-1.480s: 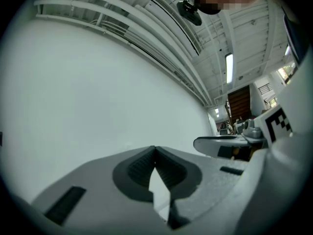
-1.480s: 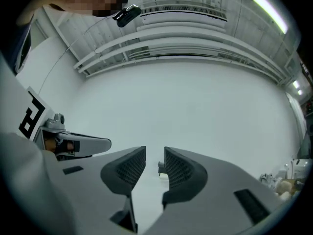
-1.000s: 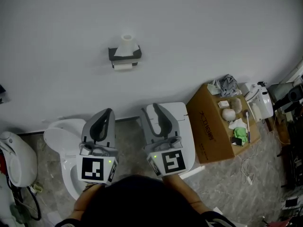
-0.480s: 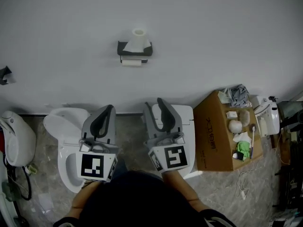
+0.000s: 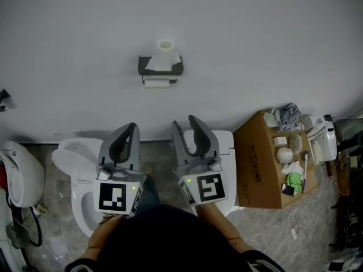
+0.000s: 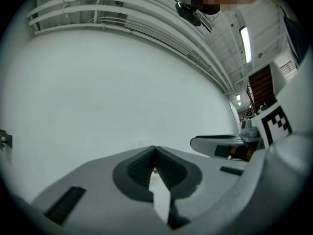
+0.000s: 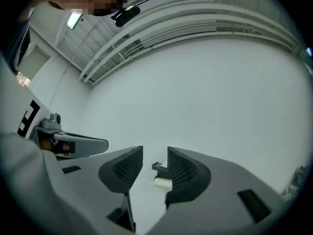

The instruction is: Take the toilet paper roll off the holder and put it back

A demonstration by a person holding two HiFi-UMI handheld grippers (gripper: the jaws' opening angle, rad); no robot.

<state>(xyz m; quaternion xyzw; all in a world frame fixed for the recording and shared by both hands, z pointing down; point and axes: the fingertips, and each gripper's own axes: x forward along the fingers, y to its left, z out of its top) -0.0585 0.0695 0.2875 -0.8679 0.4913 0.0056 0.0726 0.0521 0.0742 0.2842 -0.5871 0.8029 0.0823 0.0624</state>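
Head view: toilet paper roll (image 5: pixel 165 51) stands upright on top of the wall holder (image 5: pixel 161 68), well apart from left tool (image 5: pixel 128 134) and right tool (image 5: pixel 186 127).
Left gripper view: jaws pressed together, nothing between.
Right gripper view: jaws apart, empty, holder framed in the gap.
We judge: advance right, keep the roll centred, squeeze lightly.

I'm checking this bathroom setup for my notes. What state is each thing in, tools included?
Left tool: shut, empty.
Right tool: open, nothing between its jaws.
Upright roll: standing on top of the holder.
Lower roll: mounted under the holder.
Toilet: lid up.
Cardboard box: open on top, odds and ends inside.
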